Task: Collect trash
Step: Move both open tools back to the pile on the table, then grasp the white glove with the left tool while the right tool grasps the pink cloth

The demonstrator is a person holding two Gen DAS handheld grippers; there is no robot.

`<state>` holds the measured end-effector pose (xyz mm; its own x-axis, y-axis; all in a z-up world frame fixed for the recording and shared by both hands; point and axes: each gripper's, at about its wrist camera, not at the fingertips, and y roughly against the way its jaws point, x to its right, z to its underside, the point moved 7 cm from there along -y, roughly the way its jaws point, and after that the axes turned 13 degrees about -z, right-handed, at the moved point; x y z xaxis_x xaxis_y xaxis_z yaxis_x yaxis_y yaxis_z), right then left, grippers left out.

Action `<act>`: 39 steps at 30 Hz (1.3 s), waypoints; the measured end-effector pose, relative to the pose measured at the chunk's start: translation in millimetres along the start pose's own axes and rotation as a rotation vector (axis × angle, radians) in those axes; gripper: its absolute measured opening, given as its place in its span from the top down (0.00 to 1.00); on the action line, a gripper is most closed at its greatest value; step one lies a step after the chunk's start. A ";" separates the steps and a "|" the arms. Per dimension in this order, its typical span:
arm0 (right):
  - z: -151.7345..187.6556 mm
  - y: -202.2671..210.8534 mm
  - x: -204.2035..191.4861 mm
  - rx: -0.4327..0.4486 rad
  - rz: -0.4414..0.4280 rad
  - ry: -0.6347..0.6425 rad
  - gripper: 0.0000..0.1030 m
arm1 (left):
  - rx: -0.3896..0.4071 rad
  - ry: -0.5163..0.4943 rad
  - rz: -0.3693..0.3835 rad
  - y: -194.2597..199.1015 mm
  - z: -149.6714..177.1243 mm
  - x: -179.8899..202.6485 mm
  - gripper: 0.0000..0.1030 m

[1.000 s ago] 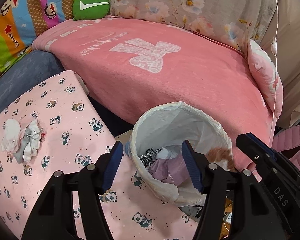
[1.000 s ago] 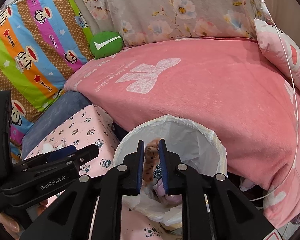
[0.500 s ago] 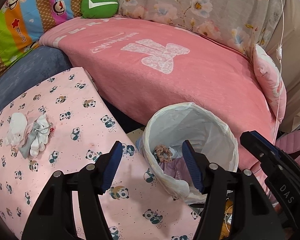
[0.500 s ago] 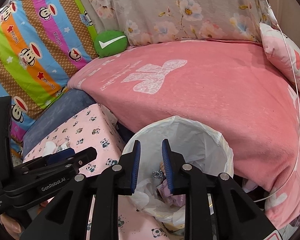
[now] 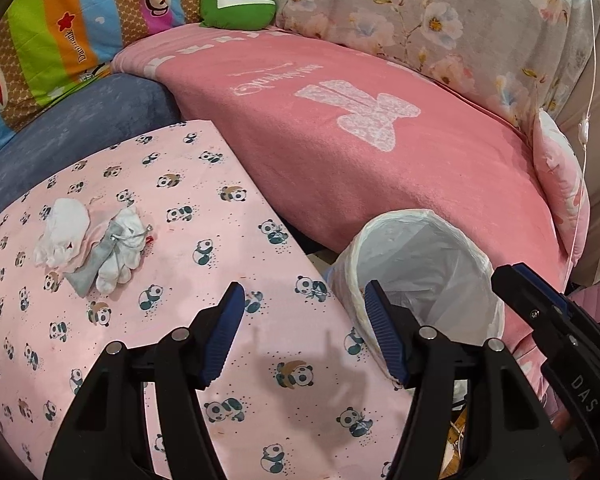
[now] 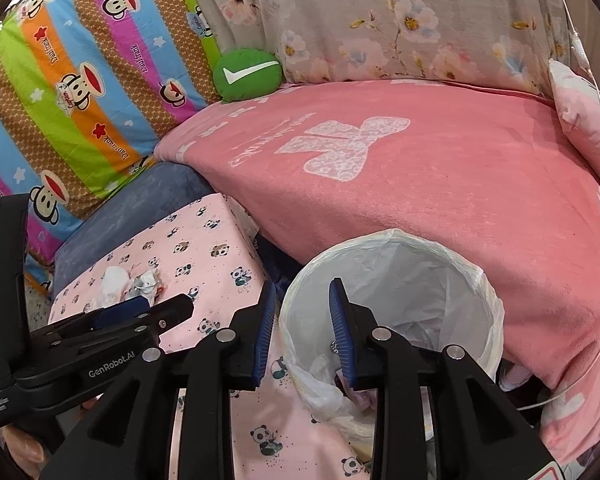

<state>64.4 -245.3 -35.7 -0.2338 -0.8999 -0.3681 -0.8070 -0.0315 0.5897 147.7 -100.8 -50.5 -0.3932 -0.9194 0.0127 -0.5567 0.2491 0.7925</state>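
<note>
Between pickups. Right claw (image 6: 302, 330) hangs over the near rim of the lined bin (image 6: 452, 252), jaws opening, nothing between them. Left claw (image 5: 304, 334) is released, empty, over the panda-print surface (image 5: 188, 364). Remaining trash: crumpled tissues (image 5: 90, 246) near that surface's far left edge. Next move likely needs the left claw across to them. Path looks clear; bin sits off the right edge, against the pink bed (image 5: 400, 168).

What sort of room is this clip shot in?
Probably a bedroom or living room at home: a pink blanket over a bed or sofa, cushions behind it, and a lined bin beside a panda-print surface.
</note>
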 end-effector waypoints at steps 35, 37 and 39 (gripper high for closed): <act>27.9 -106.8 -163.8 -0.178 -0.179 0.181 0.71 | -0.068 0.262 -0.218 -28.6 27.7 -225.8 0.34; 29.7 -119.3 -174.3 -0.195 -0.190 0.190 0.71 | -0.073 0.274 -0.233 -33.7 26.2 -239.6 0.33; 31.2 -135.4 -184.9 -0.216 -0.206 0.198 0.71 | -0.080 0.283 -0.246 -40.8 23.7 -252.7 0.33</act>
<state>199.9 -61.1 -70.0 0.0489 -0.9312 -0.3612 -0.6880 -0.2936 0.6637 252.4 128.5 -100.5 -0.0316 -0.9992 -0.0250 -0.5460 -0.0037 0.8378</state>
